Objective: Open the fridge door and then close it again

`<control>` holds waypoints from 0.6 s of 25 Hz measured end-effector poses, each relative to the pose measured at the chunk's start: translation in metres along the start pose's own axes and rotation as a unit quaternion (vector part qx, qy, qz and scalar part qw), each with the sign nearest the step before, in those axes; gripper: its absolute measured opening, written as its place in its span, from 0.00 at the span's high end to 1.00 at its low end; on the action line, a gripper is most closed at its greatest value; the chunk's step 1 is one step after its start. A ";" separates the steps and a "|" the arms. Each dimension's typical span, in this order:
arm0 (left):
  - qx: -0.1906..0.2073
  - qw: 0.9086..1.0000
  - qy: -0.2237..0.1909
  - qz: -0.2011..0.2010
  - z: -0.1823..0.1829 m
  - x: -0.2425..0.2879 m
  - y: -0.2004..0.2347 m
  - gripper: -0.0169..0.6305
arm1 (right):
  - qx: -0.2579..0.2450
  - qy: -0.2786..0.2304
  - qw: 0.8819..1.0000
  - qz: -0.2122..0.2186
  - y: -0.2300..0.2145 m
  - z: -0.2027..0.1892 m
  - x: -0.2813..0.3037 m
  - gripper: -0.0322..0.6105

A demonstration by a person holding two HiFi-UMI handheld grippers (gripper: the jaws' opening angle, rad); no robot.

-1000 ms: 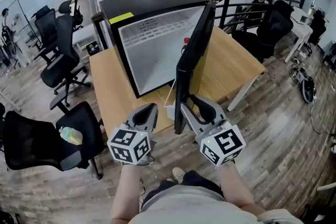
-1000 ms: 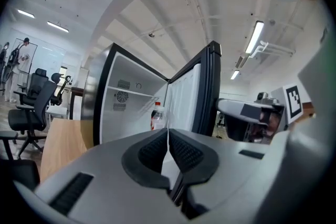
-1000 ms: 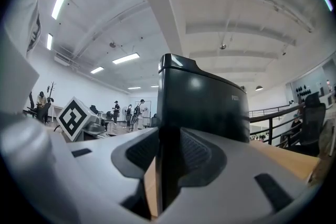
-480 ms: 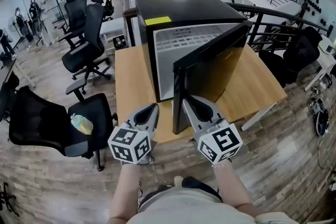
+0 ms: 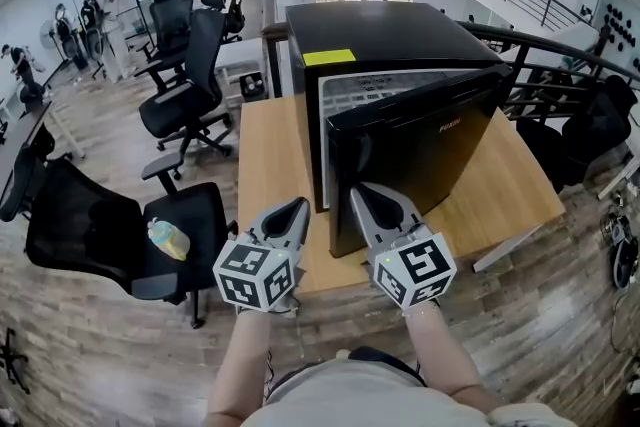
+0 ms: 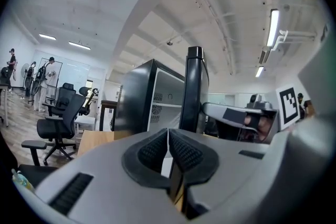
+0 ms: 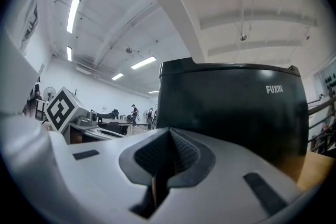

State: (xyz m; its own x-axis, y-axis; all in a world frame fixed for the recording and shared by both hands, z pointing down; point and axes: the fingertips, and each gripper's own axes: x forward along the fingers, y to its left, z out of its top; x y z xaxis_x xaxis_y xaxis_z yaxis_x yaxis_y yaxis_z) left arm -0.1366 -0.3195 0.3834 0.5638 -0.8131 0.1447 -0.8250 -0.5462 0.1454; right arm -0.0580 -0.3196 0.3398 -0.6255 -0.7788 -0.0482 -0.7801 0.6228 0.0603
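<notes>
A black mini fridge (image 5: 400, 30) stands on a wooden table (image 5: 270, 155). Its door (image 5: 420, 155) is ajar, with a strip of white interior (image 5: 345, 85) showing behind it. My right gripper (image 5: 362, 190) sits low against the door's front face near its free edge, its jaws closing until they meet with nothing between them; contact with the door I cannot tell. In the right gripper view the door (image 7: 231, 107) fills the space ahead of the right gripper (image 7: 169, 136). My left gripper (image 5: 300, 207) is shut and empty, left of the door edge (image 6: 193, 92), over the table's front.
A black office chair (image 5: 120, 225) with a bottle (image 5: 168, 238) on its seat stands left of the table. More chairs (image 5: 190, 85) are behind it. A dark railing (image 5: 560, 55) runs at the right. People stand far back at the left.
The fridge door has swung from wide open to nearly shut. Both grippers moved with it, and the right gripper's jaws came together.
</notes>
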 end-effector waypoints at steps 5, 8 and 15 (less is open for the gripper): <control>0.000 1.000 0.001 0.000 0.001 0.014 -0.001 0.95 | -0.052 0.030 0.998 0.000 -0.008 -0.005 0.014 0.95; -0.003 1.000 -0.003 -0.001 0.003 0.020 -0.001 0.95 | -0.059 0.032 0.998 0.005 -0.012 -0.006 0.021 0.95; -0.006 1.000 -0.013 0.007 0.009 0.026 0.004 0.95 | -0.052 0.039 0.998 -0.002 -0.024 -0.009 0.035 0.95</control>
State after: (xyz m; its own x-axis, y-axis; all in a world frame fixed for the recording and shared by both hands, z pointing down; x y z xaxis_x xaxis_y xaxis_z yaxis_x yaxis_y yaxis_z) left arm -0.1251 -0.3445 0.3794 0.5503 -0.8260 0.1222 -0.8325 -0.5316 0.1559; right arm -0.0605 -0.3624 0.3457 -0.6166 -0.7868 0.0279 -0.7737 0.6122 0.1629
